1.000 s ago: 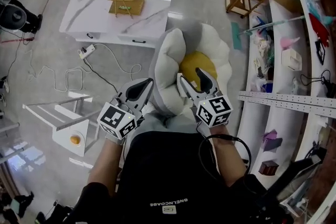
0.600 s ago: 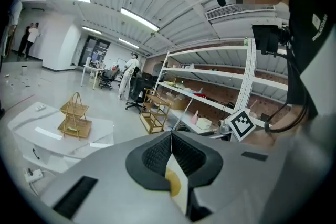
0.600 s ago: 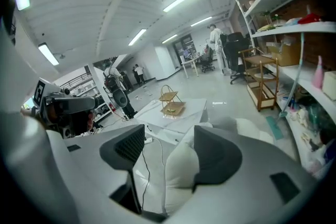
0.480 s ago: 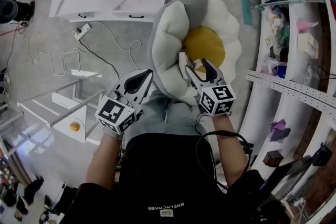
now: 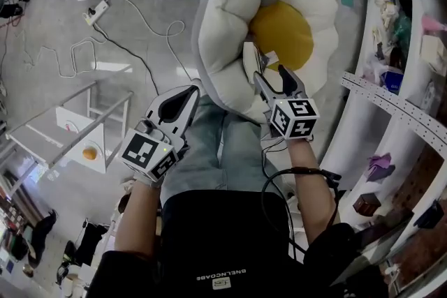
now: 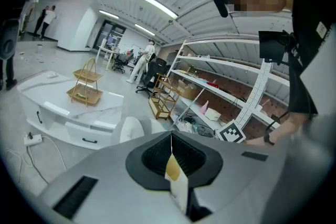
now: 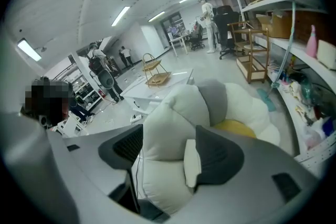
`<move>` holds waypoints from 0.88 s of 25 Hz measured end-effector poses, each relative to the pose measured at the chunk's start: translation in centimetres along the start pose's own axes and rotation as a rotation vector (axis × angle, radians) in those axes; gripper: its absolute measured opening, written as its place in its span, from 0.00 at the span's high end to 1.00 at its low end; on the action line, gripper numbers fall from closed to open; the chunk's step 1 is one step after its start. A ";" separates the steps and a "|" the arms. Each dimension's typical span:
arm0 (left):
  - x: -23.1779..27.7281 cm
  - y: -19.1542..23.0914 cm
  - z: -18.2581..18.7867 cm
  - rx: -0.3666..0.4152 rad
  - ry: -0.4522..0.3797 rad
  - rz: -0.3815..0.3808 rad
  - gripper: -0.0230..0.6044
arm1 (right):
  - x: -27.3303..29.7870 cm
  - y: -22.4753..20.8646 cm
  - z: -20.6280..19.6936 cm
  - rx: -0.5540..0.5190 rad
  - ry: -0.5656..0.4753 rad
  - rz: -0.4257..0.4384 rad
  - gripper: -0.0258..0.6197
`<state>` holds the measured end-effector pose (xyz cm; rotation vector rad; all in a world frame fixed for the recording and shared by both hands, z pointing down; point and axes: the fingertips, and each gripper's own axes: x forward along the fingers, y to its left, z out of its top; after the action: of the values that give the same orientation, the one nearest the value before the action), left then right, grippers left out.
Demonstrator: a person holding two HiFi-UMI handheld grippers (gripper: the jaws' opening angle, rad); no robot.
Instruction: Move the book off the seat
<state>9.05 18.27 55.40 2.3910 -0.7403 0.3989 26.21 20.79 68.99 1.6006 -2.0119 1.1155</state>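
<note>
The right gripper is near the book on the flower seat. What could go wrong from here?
1. The right gripper stands open, its jaws having just been opening, and it grips nothing. Between them show the book and a white petal of the seat; closing now might pinch the soft petal too.
2. The thin book seems tucked against that petal; a nudge could push it deeper.

Cushion petal point(image 5: 223, 45) crowding book point(image 5: 249, 59), floor point(image 5: 49, 91) open
</note>
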 end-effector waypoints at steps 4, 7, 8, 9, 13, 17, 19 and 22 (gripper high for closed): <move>0.8 1.4 -3.4 -0.057 0.008 0.029 0.95 | 2.7 -1.7 -3.3 -0.007 0.060 -0.012 0.48; 1.3 2.1 -6.0 -0.073 0.027 0.042 0.95 | 4.7 -2.7 -5.7 -0.002 0.107 -0.010 0.44; 1.5 2.4 -6.8 -0.080 0.030 0.046 0.95 | 5.4 -2.9 -6.5 -0.005 0.122 -0.012 0.43; 1.6 2.7 -7.6 -0.088 0.033 0.051 0.95 | 6.2 -3.2 -7.3 -0.009 0.137 -0.015 0.43; 2.1 4.1 -10.1 -0.118 0.036 0.072 0.95 | 9.3 -4.4 -10.0 -0.022 0.191 -0.027 0.41; 2.5 5.1 -12.1 -0.144 0.038 0.079 0.95 | 12.1 -5.5 -11.8 -0.032 0.226 -0.051 0.41; 2.5 5.7 -13.2 -0.159 0.042 0.088 0.95 | 13.3 -5.7 -12.6 -0.071 0.249 -0.056 0.40; 3.1 6.6 -14.8 -0.171 0.052 0.097 0.95 | 15.1 -6.8 -13.6 -0.113 0.277 -0.083 0.39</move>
<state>6.10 21.82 71.22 2.1837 -0.8347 0.4181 25.10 20.48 90.38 1.3771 -1.7801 1.1038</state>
